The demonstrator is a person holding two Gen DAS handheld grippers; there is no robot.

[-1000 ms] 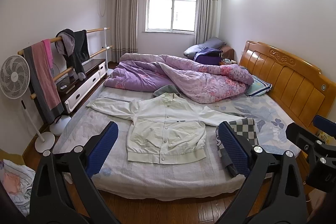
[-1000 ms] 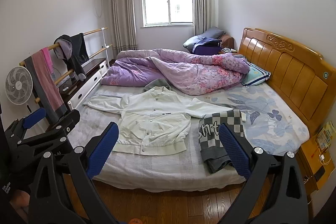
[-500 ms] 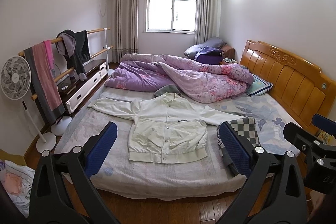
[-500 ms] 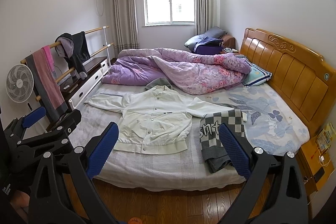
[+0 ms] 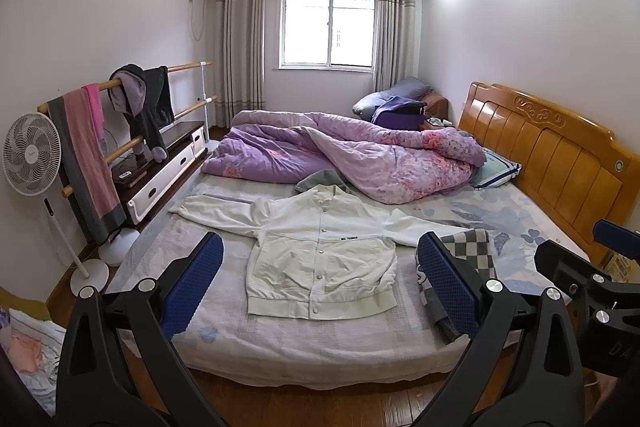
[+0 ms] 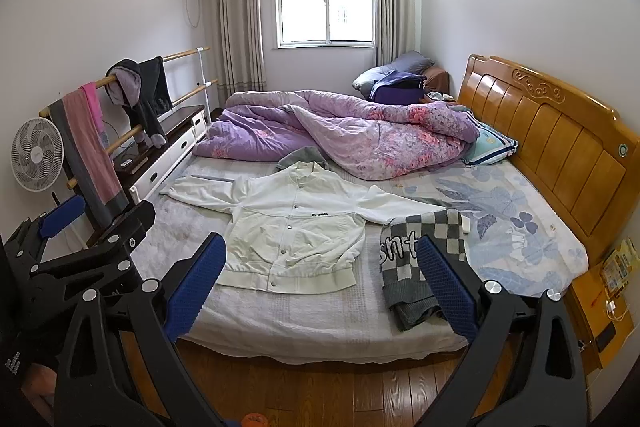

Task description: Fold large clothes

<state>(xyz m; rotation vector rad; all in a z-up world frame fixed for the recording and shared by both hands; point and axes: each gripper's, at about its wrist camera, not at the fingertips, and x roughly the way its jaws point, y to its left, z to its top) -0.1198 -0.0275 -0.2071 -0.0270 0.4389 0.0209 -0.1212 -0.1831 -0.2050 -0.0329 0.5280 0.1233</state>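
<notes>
A white snap-button jacket [image 5: 320,259] lies flat, front up, sleeves spread, on the bed; it also shows in the right wrist view [image 6: 292,231]. A folded grey checkered garment [image 6: 420,259] lies to its right, over the end of the right sleeve, and shows in the left wrist view [image 5: 472,251]. My left gripper [image 5: 320,287] is open and empty, held off the bed's near edge. My right gripper [image 6: 322,283] is open and empty, also short of the bed. Neither touches the clothes.
A crumpled purple quilt [image 5: 344,159] covers the far half of the bed. A wooden headboard [image 5: 560,163] stands at the right. A clothes rail [image 5: 120,115], a fan [image 5: 32,155] and a low cabinet [image 5: 160,171] line the left wall. A wooden nightstand [image 6: 604,303] stands at the right.
Both views have shifted slightly, the room sliding a little right and down. Both grippers stay open and the clothes have not moved.
</notes>
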